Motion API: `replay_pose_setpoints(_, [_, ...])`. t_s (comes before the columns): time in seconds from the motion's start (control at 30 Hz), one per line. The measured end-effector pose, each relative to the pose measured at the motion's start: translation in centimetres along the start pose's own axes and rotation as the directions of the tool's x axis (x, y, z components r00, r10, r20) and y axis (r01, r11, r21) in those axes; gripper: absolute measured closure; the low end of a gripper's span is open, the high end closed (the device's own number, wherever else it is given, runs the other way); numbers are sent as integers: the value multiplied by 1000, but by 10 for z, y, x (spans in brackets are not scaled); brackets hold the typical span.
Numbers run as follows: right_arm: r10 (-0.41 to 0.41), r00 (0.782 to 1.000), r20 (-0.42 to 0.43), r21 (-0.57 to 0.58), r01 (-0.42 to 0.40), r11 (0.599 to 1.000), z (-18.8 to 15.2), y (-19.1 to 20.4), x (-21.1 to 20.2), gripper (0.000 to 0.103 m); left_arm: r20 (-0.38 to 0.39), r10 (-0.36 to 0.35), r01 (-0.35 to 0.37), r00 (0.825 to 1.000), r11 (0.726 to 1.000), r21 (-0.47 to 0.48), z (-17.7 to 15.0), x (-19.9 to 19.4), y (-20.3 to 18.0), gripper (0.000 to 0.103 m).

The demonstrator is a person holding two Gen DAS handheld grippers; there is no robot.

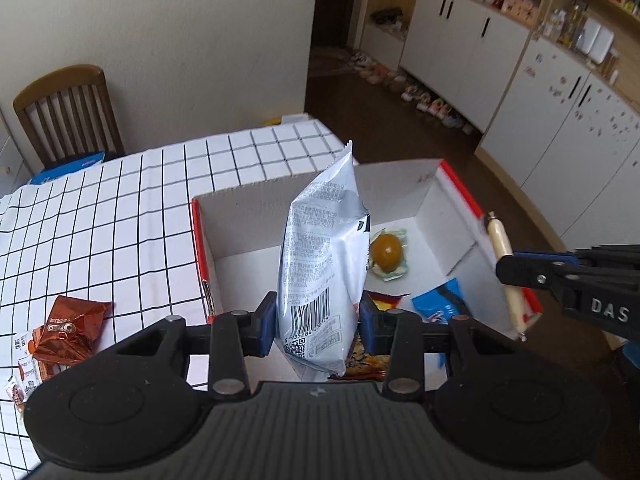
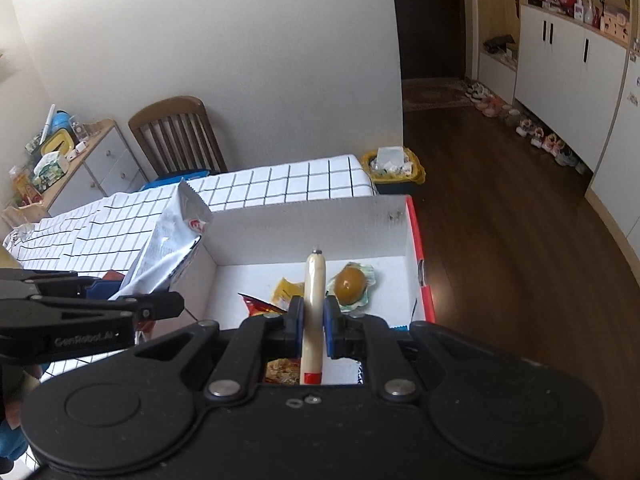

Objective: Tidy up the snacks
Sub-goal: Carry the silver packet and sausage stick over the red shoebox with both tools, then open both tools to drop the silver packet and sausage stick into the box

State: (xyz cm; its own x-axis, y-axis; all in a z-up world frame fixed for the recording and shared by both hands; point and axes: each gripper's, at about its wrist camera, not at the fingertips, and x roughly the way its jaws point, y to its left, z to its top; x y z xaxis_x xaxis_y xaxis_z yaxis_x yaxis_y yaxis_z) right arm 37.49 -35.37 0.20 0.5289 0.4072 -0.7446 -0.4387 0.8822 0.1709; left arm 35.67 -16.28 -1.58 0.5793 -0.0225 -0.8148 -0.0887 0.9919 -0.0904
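Observation:
My left gripper (image 1: 318, 320) is shut on a white snack bag (image 1: 324, 264), held upright over the near left part of a white cardboard box (image 1: 240, 216) with red edges. That bag (image 2: 168, 252) shows at the left of the right wrist view. My right gripper (image 2: 312, 328) is shut on a pale sausage stick (image 2: 314, 308), upright over the box (image 2: 304, 224); the stick (image 1: 506, 268) appears at the box's right wall in the left wrist view. Inside the box lie a wrapped brown egg (image 1: 386, 254), a blue packet (image 1: 440, 300) and a red-yellow packet (image 2: 260, 306).
The box sits on a table with a white grid-pattern cloth (image 1: 120, 208). Brown foil snack packets (image 1: 70, 328) lie on the cloth at the near left. A wooden chair (image 1: 68, 108) stands behind the table. A yellow bin (image 2: 394, 168) stands past the table's far end.

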Motion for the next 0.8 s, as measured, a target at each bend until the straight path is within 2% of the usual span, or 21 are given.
replay_pose_setpoints(0.33, [-11, 997, -82, 20, 13, 1000, -4, -12, 38, 95, -88, 20, -22, 996, 999, -23, 7, 39, -2, 64])
replay_pose_setpoints(0.8, [-29, 984, -175, 15, 32, 999, -18, -10, 70, 95, -173, 78, -75, 982, 997, 21, 0, 66, -8, 63])
